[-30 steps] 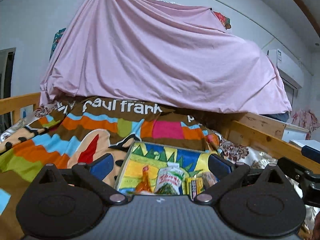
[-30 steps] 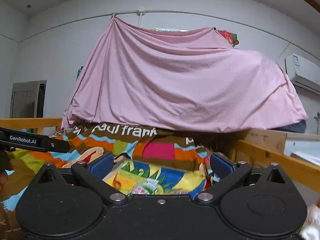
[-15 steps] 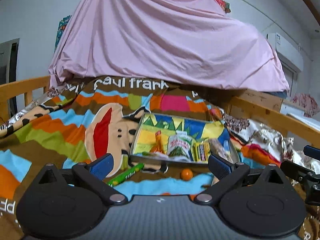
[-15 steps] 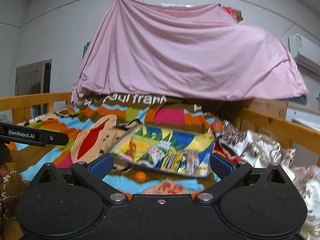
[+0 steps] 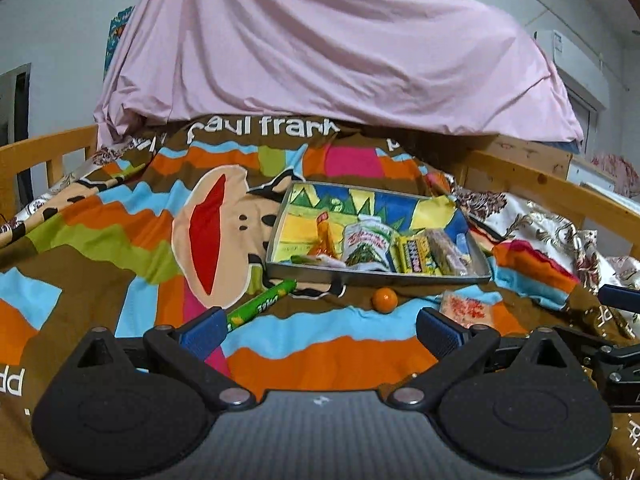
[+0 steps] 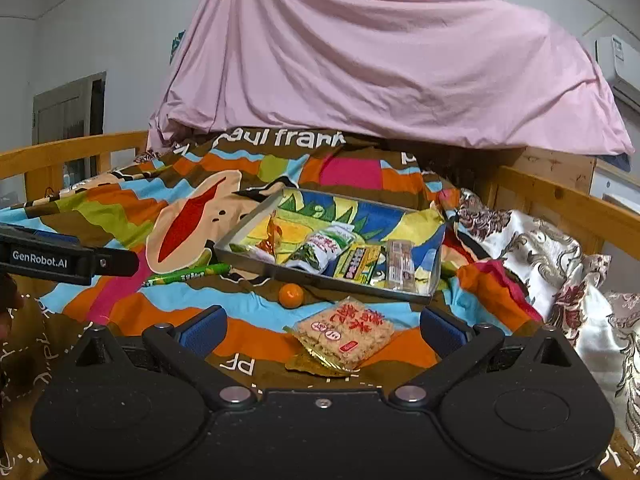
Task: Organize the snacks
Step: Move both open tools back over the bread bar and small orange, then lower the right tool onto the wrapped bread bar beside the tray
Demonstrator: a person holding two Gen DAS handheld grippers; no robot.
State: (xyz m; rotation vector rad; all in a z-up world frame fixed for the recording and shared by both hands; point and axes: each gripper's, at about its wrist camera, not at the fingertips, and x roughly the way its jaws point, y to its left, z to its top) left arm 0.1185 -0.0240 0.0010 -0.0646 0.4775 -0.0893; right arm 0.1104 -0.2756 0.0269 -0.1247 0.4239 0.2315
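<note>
Views tipped down since earlier — "paul frank" blanket (image 6: 132,208), "GenRobot.AI" left tongs (image 5: 318,326) released; right tongs (image 6: 324,326) released.

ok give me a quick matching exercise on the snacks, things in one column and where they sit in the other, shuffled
Things:
1. long green candy tube
2. small round orange ball
3. clear-wrapped rice cracker packet with red print
4. white and green snack pouch

Places:
A. inside the shallow metal tray
B. on the blanket, left of the tray's near corner
C. on the blanket just in front of the tray's near wall
D. on the blanket nearest the right tongs, between the fingers in that view

Pairs: 1-B, 2-C, 3-D, 4-A
</note>
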